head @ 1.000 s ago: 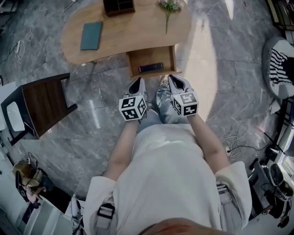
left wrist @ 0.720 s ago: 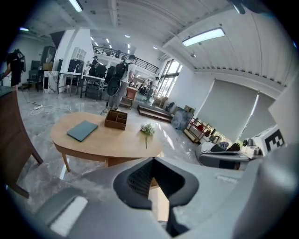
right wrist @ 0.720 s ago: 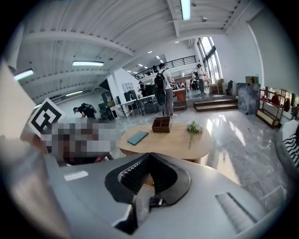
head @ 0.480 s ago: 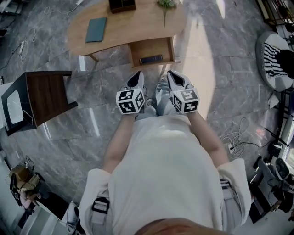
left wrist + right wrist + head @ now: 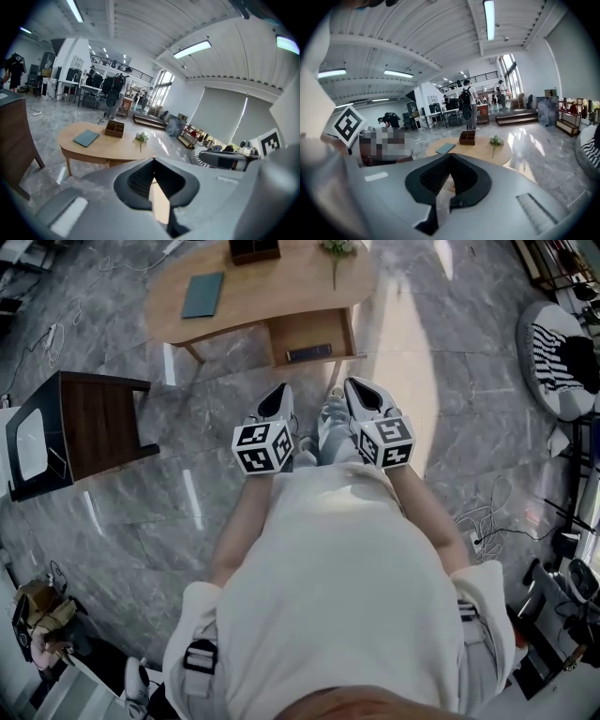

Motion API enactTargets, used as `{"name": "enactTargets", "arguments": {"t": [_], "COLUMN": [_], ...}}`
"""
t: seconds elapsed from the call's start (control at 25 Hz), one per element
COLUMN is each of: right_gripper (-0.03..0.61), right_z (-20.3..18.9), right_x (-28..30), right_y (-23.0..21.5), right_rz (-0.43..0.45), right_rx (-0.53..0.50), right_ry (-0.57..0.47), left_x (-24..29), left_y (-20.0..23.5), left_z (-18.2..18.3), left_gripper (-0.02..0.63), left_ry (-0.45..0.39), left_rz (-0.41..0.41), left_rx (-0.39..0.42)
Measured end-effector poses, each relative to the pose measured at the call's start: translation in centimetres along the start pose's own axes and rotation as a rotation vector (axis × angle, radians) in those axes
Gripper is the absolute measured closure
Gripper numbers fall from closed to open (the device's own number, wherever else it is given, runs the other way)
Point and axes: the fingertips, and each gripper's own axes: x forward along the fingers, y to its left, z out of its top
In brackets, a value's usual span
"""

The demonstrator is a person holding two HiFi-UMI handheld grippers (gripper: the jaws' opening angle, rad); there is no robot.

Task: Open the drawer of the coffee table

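Looking down from the head view, we find the drawer (image 5: 309, 334) of the coffee table (image 5: 164, 315) standing pulled out from under the worktop (image 5: 281, 287) on the side facing us. Its inside is open to view, and a slim dark object (image 5: 309, 353) lies near its front wall; what that object is we cannot tell. On the worktop sit a teal book (image 5: 202, 294), a small wooden box (image 5: 254, 249) and a sprig of flowers (image 5: 336, 254), none of them near the drawer's opening. We hold the left gripper (image 5: 278, 395) and the right gripper (image 5: 359, 390) side by side close to our body, well apart from the drawer, with a stretch of grey marble floor (image 5: 187, 502) between them and the table. In each gripper view the jaws meet tip to tip with nothing caught between them, so both grippers are closed and empty, touching neither the drawer front nor anything else. We judge the task's one step as good as done: the drawer is plainly out and its contents show. Whether it has reached the end of its travel we cannot say from here, so at most a further pull might remain. A dark side table (image 5: 94, 423) stands off to our left, clear of everything.
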Motion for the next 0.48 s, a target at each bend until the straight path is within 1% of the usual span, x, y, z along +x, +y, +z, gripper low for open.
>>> {"name": "enactTargets", "arguments": {"t": [0.2, 0.48], "right_gripper": [0.578, 0.577], "right_z": [-0.5, -0.7], "right_x": [-2.0, -2.9], "right_y": [2.2, 4.0], "right_rz": [0.017, 0.038], "right_rx": [0.003, -0.022], "right_ry": [-0.035, -0.057], "left_x": [-2.7, -4.8], "left_y": [-0.6, -0.4], "left_z": [-0.8, -0.9], "left_gripper": [0.612, 0.612], "left_ry": [-0.006, -0.027], "left_rz": [-0.005, -0.011], "left_rx": [0.030, 0.030]}}
